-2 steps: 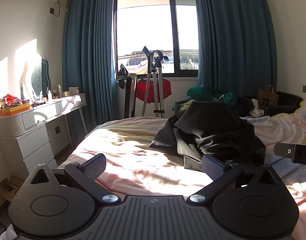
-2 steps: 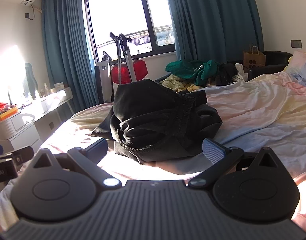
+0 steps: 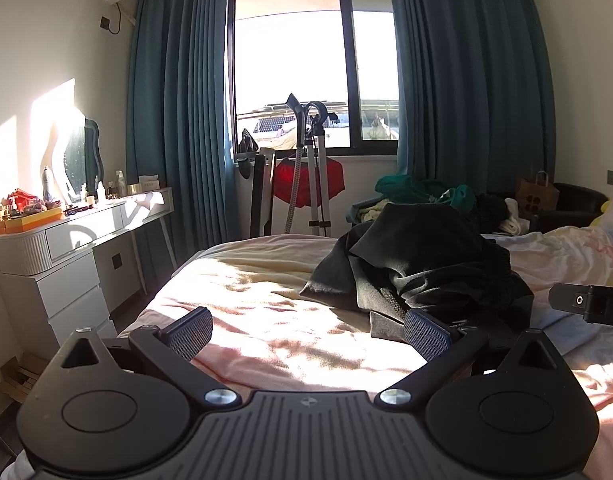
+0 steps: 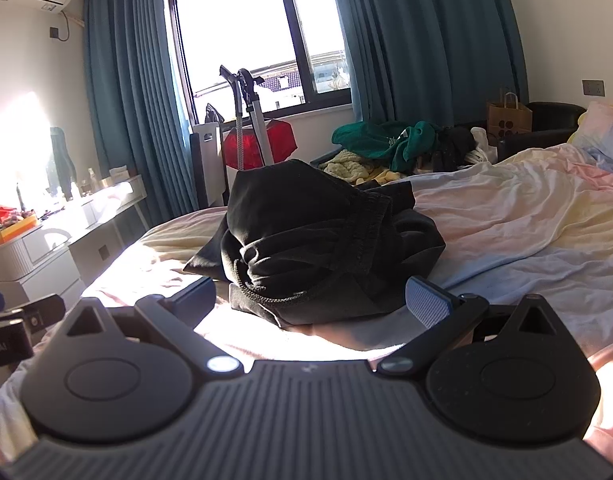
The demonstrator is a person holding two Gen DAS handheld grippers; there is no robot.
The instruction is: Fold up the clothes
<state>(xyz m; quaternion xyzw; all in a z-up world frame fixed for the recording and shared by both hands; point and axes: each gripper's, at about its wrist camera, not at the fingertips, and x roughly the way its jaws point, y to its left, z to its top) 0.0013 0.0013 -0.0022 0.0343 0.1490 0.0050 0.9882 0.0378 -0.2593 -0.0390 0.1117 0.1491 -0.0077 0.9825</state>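
Note:
A crumpled black garment [image 3: 418,264] with a drawstring lies heaped on the bed [image 3: 266,312]. It also shows in the right wrist view [image 4: 326,240], straight ahead. My left gripper [image 3: 308,334] is open and empty, low over the sheet, with the garment just beyond its right fingertip [image 3: 426,334]. My right gripper [image 4: 312,302] is open and empty, with the garment's near edge between its fingers. The right gripper's side shows in the left wrist view [image 3: 586,308]; the left gripper's side shows in the right wrist view [image 4: 22,320].
A pile of green, yellow and dark clothes [image 4: 390,144] lies beyond the bed's far side. A white dresser [image 3: 66,256] with bottles stands at the left. A garment steamer stand [image 3: 310,168] and a red cloth stand under the window. A paper bag [image 4: 508,118] sits on a dark chair.

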